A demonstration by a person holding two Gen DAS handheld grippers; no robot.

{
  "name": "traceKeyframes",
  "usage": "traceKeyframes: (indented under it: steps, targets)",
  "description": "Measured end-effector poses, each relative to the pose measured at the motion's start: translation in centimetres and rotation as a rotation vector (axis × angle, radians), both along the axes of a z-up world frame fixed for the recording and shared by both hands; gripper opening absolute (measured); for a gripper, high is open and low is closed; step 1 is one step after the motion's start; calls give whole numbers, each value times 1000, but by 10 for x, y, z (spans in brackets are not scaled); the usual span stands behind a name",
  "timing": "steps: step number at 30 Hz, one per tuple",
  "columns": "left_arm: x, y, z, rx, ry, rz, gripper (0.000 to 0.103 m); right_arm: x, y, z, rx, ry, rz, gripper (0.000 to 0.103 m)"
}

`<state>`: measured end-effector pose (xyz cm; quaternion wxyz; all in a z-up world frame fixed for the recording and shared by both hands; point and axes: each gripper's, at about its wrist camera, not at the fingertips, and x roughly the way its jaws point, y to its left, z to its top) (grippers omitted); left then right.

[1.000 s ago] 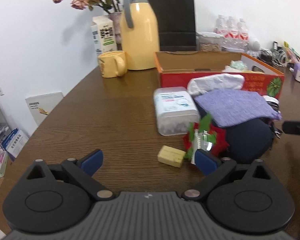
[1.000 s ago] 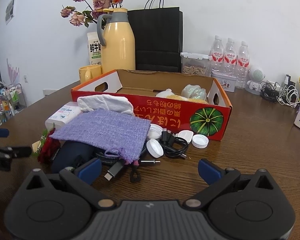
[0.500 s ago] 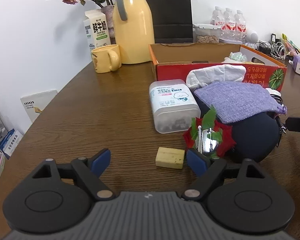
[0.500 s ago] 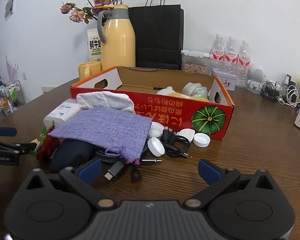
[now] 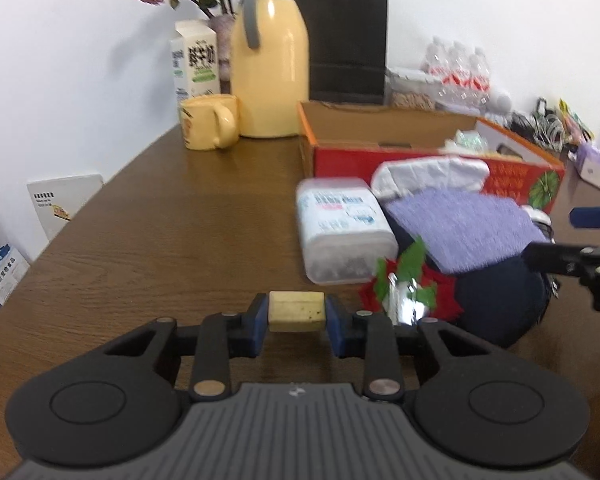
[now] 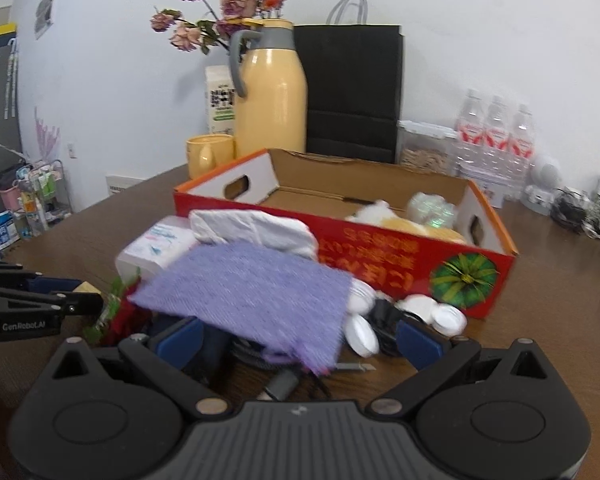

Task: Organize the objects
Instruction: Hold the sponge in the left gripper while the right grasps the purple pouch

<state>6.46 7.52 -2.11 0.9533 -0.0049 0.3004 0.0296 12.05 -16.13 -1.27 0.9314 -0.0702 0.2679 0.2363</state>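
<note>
My left gripper (image 5: pixel 296 314) is shut on a small pale yellow block (image 5: pixel 297 311), low over the brown table (image 5: pixel 160 240). To its right lie a red artificial flower (image 5: pixel 404 292), a clear wipes box (image 5: pixel 340 232), a purple cloth pouch (image 5: pixel 460 228) on a dark blue pouch (image 5: pixel 496 300), and a white bag (image 5: pixel 428 174). Behind them stands the red cardboard box (image 6: pixel 384 252). My right gripper (image 6: pixel 298 338) is open, its pads on either side of the purple pouch's (image 6: pixel 256 296) near edge, above cables and white caps (image 6: pixel 364 334).
A yellow thermos (image 5: pixel 270 64), yellow mug (image 5: pixel 208 126), milk carton (image 5: pixel 194 62), flowers and a black paper bag (image 5: pixel 346 36) stand at the back. Water bottles (image 6: pixel 496 136), a snack jar and cables sit at the back right. The table edge runs along the left.
My left gripper moved right onto the yellow block and closed on it. My right gripper moved forward to the purple pouch, staying open.
</note>
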Motion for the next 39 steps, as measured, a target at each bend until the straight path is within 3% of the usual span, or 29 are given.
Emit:
traceKeyframes:
  steps: [11, 14, 16, 20, 22, 26, 34, 39]
  targets:
    - [-4, 22, 5, -29, -23, 64, 31, 33, 37, -12, 27, 77, 34, 103]
    - [-4, 25, 4, -36, -22, 70, 31, 35, 36, -14, 47, 90, 30, 98]
    - [-3, 26, 4, -40, -21, 75, 31, 34, 34, -13, 57, 87, 28, 88]
    - [-3, 26, 4, -44, -23, 68, 31, 33, 33, -13, 68, 94, 39, 79]
    - [-3, 26, 4, -44, -24, 67, 31, 33, 30, -14, 98, 111, 61, 64]
    - [-5, 26, 6, -44, -28, 72, 31, 30, 28, -12, 122, 115, 71, 52]
    - [-7, 21, 12, -32, -47, 63, 31, 19, 18, -2, 164, 81, 76, 14]
    - [-5, 11, 25, -30, -85, 36, 31, 14, 11, 5, 178, 49, 75, 6]
